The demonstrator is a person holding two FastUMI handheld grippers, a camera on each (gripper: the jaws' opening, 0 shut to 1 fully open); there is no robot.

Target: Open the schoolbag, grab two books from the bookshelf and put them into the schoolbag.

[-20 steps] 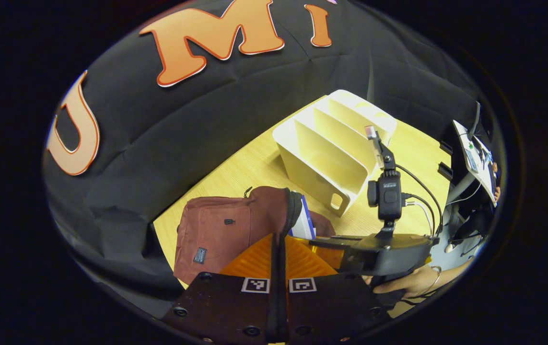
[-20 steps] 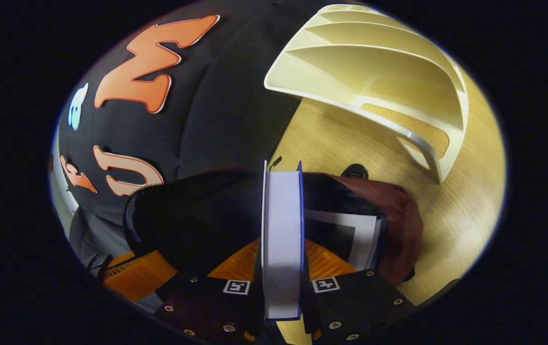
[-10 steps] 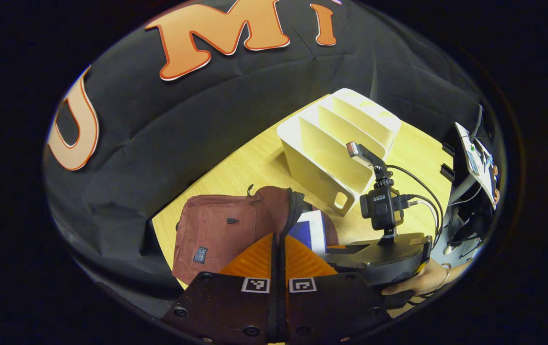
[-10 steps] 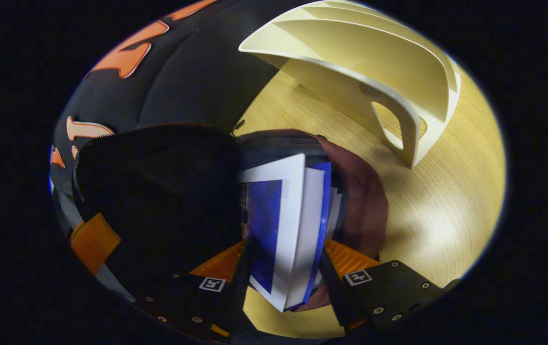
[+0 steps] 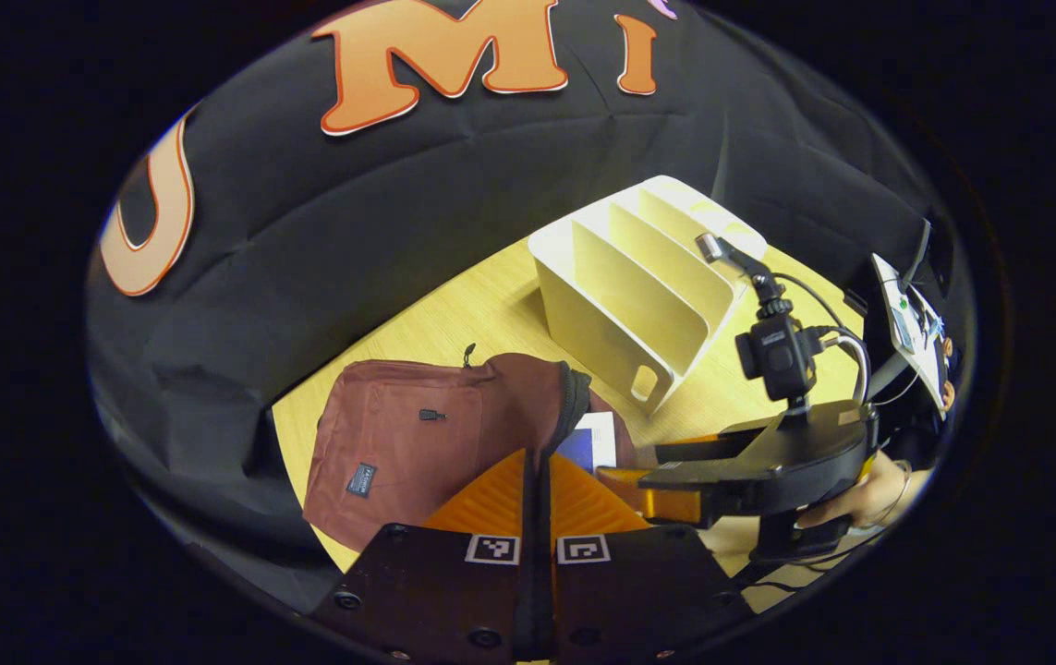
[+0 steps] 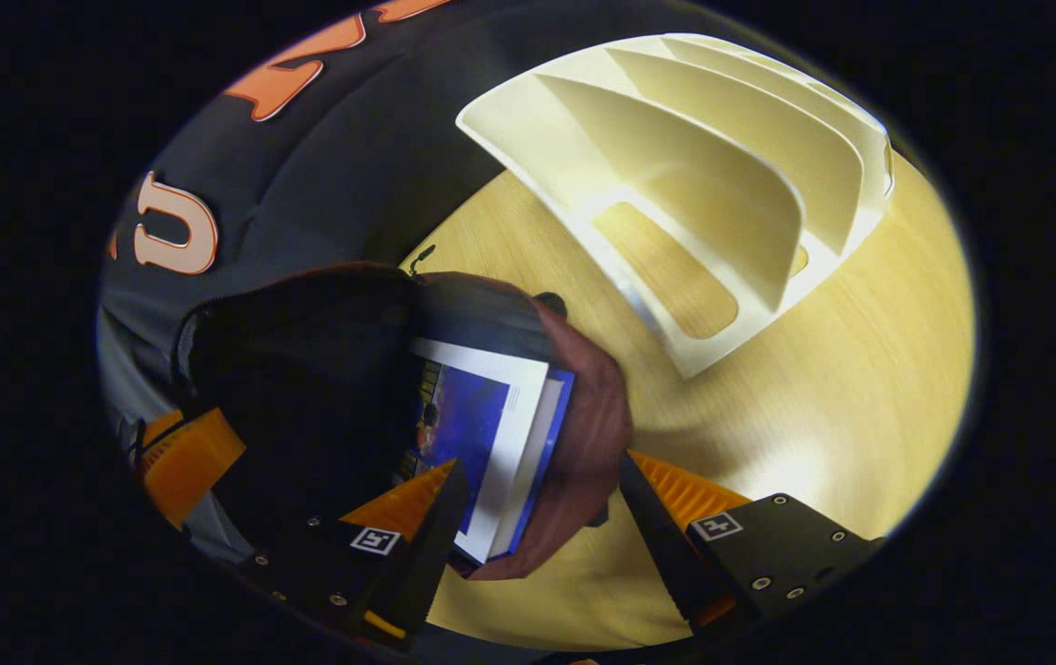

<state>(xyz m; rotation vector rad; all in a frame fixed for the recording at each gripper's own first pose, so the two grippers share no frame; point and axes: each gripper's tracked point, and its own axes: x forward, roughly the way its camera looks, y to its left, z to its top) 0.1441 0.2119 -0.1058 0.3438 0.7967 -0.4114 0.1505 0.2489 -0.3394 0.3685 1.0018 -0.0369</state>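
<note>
In the left gripper view my left gripper [image 5: 537, 503] has its jaws together, clamped on the edge of the bag's [image 5: 417, 443] open flap. The bag lies on the bench [image 5: 481, 323] near its back edge, against the black cloth wall [image 5: 324, 240]. A corner of a book [image 5: 594, 439] shows in the bag's mouth. Behind the bag stands one pale bookshelf [image 5: 629, 296] with upright dividers; I see no books in its slots from here. To the right I see the right gripper [image 5: 675, 476] from the side, with a small camera on a mast above it and a hand [image 5: 860, 494] holding it; from this side I cannot tell how its jaws stand. Past it, off the bench's right edge, some lit gear shows, too small to make out.

In the right gripper view I look down into the bag [image 6: 583, 434]. The right gripper [image 6: 541, 522] has its jaws wide apart, touching nothing. One blue-and-white book [image 6: 491, 443] rests inside the bag's mouth, leaning against the dark lining; whether a second lies beneath it I cannot tell. The left gripper [image 6: 186, 453] shows at the bag's far lip. The bookshelf [image 6: 703, 185] lies well apart from the bag toward the back of the bench [image 6: 842, 406], its three slots seen from above and bare. The bench is light wood grain, brightly lit on the right.
</note>
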